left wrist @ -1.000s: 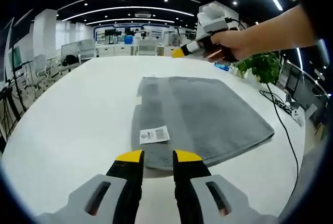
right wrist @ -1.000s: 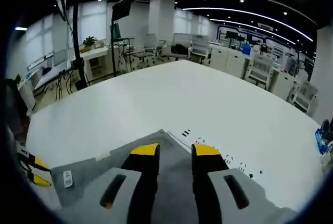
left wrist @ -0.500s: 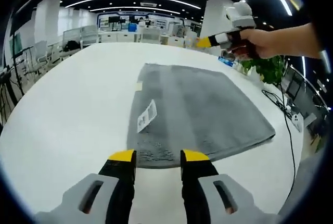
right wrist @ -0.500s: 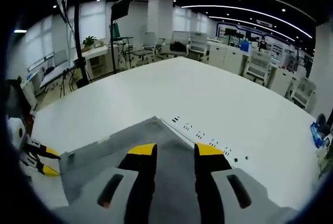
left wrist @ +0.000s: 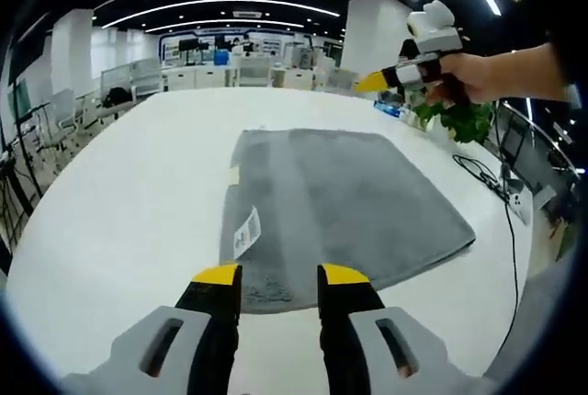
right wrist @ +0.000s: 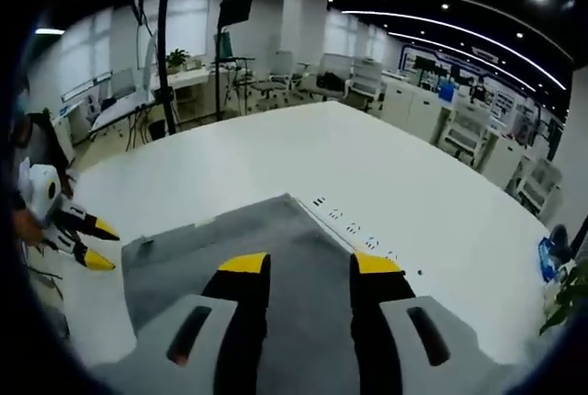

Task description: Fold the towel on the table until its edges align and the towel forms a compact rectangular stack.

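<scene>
In the left gripper view we see the white table (left wrist: 119,193) stretching away on the left, and on it the grey towel (left wrist: 349,202) lying flat in one layer, its near edge just ahead of our left gripper (left wrist: 276,274). That gripper's yellow-tipped jaws stand a little apart with nothing between them. A white label (left wrist: 246,230) sits on the towel near its near left corner, and a smaller tag pokes out along the left edge farther off. To the right and far, a hand (left wrist: 459,78) holds our right gripper (left wrist: 372,83) in the air past the towel's far edge; from here we cannot tell how its jaws stand. In the right gripper view the right gripper (right wrist: 303,265) hangs over the towel (right wrist: 230,248) with its jaws parted and empty, and the left gripper (right wrist: 96,243) shows at the left by the towel's opposite end. We judge the towel soft, limp and light, likely to sag and drag on the table when lifted, so it wants pinching at corners. We would take the two near corners, thin enough for narrow jaws, and carry them over to meet the far ones.
</scene>
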